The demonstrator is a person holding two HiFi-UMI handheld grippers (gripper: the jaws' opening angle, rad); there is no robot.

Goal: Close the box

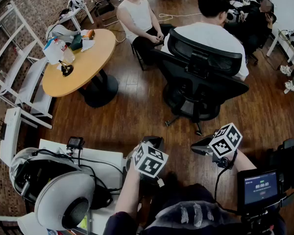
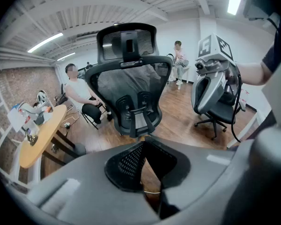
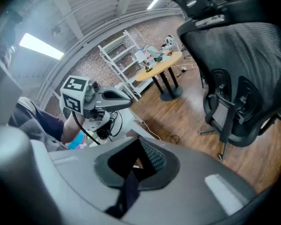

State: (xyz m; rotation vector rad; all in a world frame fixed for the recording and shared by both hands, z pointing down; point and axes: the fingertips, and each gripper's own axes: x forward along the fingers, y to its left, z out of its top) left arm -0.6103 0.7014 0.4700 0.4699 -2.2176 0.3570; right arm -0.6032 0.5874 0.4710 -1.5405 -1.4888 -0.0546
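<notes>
Both sets of jaws sit together on nothing, your left gripper [image 2: 145, 167] and right gripper [image 3: 135, 163] held above the wooden floor [image 1: 137, 106] with no box in view, so find it first.

The grey left gripper [image 2: 147, 165] and right gripper [image 3: 136, 161] had black dimpled fingers [image 2: 126, 165], with black-and-white marker cubes [image 1: 150, 160] behind them. A black cable [image 1: 216, 187] trailed, and the sleeves [image 1: 118, 224] were dark.

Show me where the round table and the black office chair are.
round table [image 1: 85, 65], head view, bare part of the wooden top.
black office chair [image 1: 225, 55], head view, mesh backrest.
</notes>
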